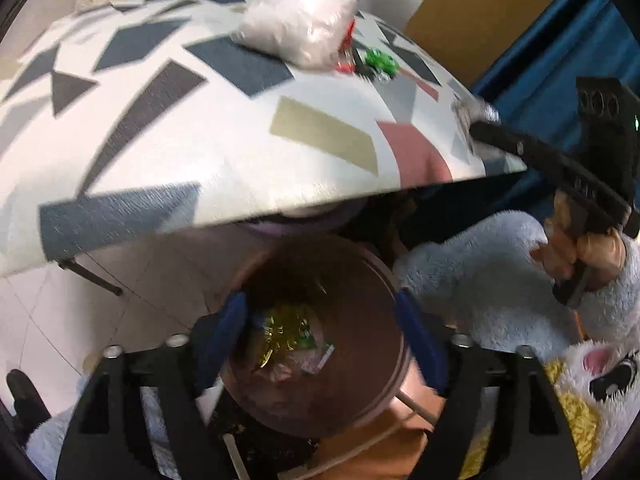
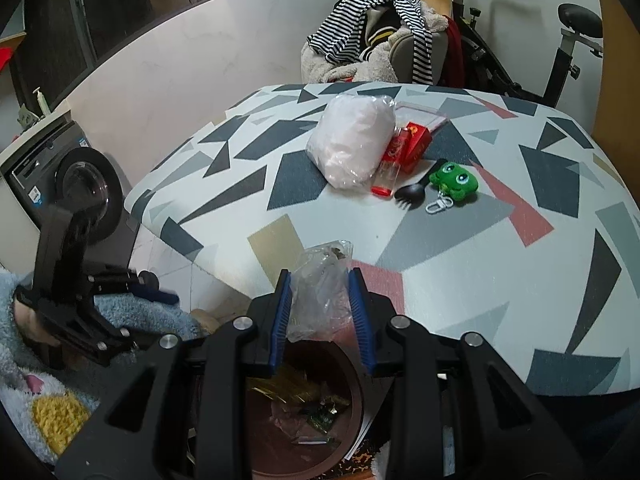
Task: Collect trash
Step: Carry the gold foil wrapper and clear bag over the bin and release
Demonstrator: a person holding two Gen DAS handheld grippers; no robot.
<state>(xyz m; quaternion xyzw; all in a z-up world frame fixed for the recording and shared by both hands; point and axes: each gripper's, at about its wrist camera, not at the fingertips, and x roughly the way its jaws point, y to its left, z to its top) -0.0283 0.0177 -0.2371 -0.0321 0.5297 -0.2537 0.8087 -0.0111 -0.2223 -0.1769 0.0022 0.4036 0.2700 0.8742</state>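
On the floor beside the big table (image 2: 460,288) stands a round brown bin (image 1: 360,264). The table has a white top with grey, blue, pink and tan shapes on it. The bin sits just under the table's near edge. Inside the bin lie a shiny gold wrapper (image 1: 282,332), a small green wrapper and some pale scraps.

On the far part of the table rests a puffy white bag (image 2: 352,140). Just beside it is a red box (image 2: 412,146), and a clear flat bag lies behind the box. Near the box are a black spork (image 2: 412,196) and a green frog keyring (image 2: 454,182). They are close together, well apart from the table's near edge.

The left gripper (image 1: 320,340) hangs over the bin's mouth. Its blue pads stand wide apart, one on each side of the bin's opening, and nothing is between them. No earlier look is given here, so only this wide stance can be told.

The right gripper (image 2: 322,316) is held over the near edge of the table, above the bin. Its blue pads press on a crumpled clear plastic bag (image 2: 320,280), one pad on each side. The bag sticks up past the pads and has something brownish at its top.

A hand (image 1: 592,256) in a fluffy pale blue sleeve holds the right gripper's handle. A soft white toy face with a pink ear shows low at the side in the left wrist view.
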